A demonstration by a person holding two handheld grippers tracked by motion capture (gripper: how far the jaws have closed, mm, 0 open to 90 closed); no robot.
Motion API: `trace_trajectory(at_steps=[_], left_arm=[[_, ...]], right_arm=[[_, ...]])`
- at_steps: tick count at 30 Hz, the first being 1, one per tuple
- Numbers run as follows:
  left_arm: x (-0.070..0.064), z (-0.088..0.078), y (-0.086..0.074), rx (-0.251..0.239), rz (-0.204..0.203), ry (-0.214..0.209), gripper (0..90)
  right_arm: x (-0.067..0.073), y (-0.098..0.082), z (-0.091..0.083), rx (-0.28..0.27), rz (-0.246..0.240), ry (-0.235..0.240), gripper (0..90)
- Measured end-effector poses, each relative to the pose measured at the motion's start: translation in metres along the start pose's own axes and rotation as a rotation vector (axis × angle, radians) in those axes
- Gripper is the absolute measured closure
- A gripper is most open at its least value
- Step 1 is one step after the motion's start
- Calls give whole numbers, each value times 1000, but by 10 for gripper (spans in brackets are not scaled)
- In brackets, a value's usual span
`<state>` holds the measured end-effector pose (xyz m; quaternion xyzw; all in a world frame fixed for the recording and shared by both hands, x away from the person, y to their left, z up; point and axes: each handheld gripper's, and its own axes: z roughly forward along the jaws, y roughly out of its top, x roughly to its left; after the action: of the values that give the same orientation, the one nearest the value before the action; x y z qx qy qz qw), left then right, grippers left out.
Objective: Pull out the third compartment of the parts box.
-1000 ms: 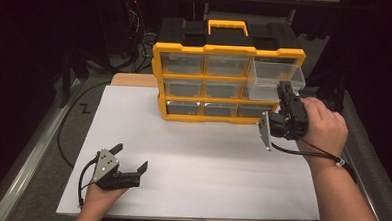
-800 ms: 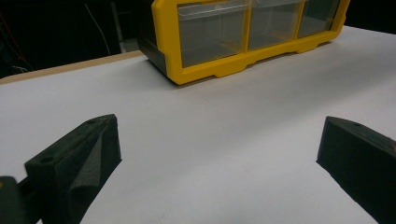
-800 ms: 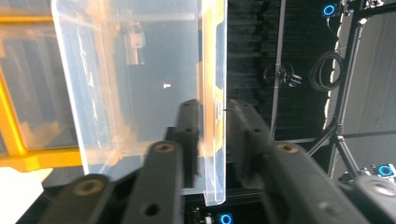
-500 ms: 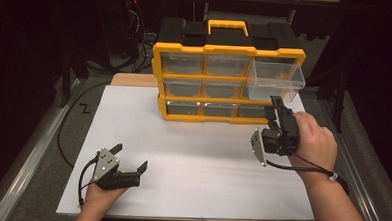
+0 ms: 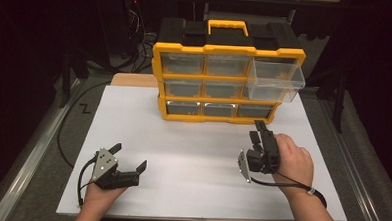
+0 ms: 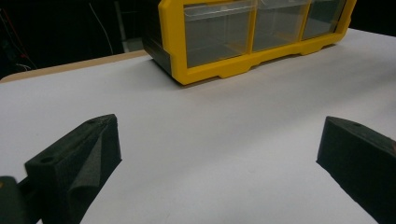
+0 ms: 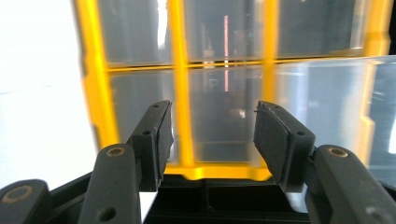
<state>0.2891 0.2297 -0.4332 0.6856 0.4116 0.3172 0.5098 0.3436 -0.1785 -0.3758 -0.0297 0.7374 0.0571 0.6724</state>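
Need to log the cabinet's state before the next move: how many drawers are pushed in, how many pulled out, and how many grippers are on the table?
Drawers pushed in: 8, e.g. the top-left drawer
Drawers pulled out: 1, the clear drawer at the right of the yellow organizer
Grippers: 2, left gripper and right gripper, both empty
Total: 11

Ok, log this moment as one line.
right gripper: jaws just been opening, empty, in front of organizer | top-right drawer: pulled out | left gripper: open, empty, on white board
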Motion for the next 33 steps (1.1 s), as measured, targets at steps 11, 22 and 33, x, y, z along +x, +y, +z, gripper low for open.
trace_trajectory(at_steps=[11,22,33], left_arm=[[-1,0,0,3,2,-1,6],[-1,1,0,9,0,5,6],[1,-1,0,9,-5,17,6]], right_arm=[[55,-12,-2,20,9,106,452],[61,-24,-6,30,-6,181,298],[63,-26,-4,42,-15,197,9]])
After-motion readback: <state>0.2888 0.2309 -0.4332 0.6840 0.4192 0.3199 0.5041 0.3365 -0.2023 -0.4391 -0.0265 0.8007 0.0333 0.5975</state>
